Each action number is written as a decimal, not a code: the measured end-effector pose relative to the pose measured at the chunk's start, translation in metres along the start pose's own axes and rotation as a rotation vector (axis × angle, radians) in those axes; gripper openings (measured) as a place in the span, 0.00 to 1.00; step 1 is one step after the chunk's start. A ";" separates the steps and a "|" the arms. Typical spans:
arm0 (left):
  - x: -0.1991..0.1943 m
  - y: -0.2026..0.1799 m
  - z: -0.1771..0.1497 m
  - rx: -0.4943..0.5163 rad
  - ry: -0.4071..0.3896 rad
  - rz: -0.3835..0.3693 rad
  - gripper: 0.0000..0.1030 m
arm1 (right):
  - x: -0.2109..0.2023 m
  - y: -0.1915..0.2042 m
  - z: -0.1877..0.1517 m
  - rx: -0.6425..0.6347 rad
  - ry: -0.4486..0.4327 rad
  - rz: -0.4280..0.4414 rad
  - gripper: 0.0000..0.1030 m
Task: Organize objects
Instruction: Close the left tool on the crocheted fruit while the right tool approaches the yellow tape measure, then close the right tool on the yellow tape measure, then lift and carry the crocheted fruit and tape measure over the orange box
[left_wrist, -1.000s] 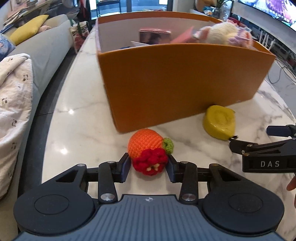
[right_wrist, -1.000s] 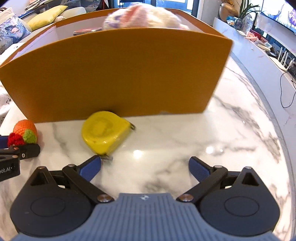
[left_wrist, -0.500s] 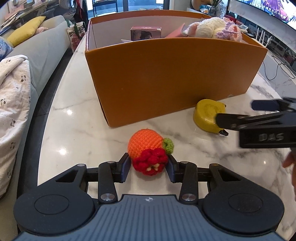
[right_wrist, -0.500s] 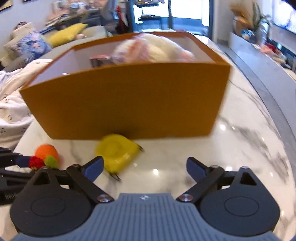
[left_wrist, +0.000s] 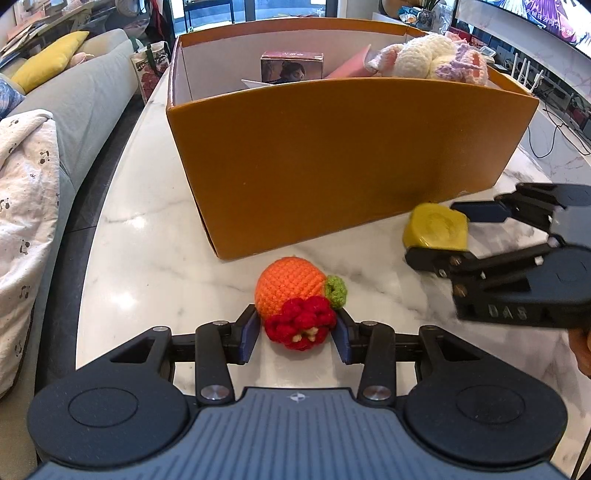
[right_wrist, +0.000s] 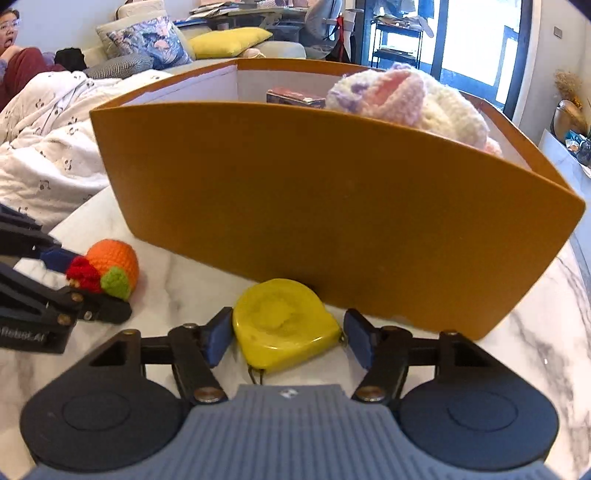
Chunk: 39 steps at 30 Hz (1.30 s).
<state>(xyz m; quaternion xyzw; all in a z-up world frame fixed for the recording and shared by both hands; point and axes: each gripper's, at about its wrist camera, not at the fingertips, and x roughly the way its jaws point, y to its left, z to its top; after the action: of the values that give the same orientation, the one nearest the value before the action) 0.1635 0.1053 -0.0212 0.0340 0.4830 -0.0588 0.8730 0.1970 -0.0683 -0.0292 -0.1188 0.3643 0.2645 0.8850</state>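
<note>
Crochet toy (left_wrist: 295, 295) left of tape measure (right_wrist: 284, 325), box (left_wrist: 332, 155) behind

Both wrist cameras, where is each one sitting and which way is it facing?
Left wrist: low behind left gripper, facing the orange box; its fingers flank the crochet fruit; right gripper shows too.
Right wrist: behind its own fingers, facing the box, yellow tape measure between them.
Shared: box, fruit, tape measure, marble table.

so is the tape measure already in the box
No, the tape measure lies on the table outside the box, between the right gripper's open fingers.
</note>
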 end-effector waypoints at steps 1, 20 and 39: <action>0.000 0.000 0.000 0.002 0.000 -0.001 0.45 | -0.003 0.001 -0.003 -0.007 0.000 -0.002 0.64; -0.027 -0.028 -0.003 0.041 -0.015 -0.023 0.43 | -0.070 -0.010 -0.040 0.097 0.042 -0.091 0.64; -0.051 -0.058 0.012 0.057 -0.081 -0.056 0.43 | -0.108 -0.022 -0.031 0.162 0.005 -0.128 0.63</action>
<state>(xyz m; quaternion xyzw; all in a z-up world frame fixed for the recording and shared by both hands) 0.1389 0.0498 0.0279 0.0429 0.4460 -0.0984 0.8886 0.1269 -0.1400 0.0261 -0.0705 0.3783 0.1768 0.9059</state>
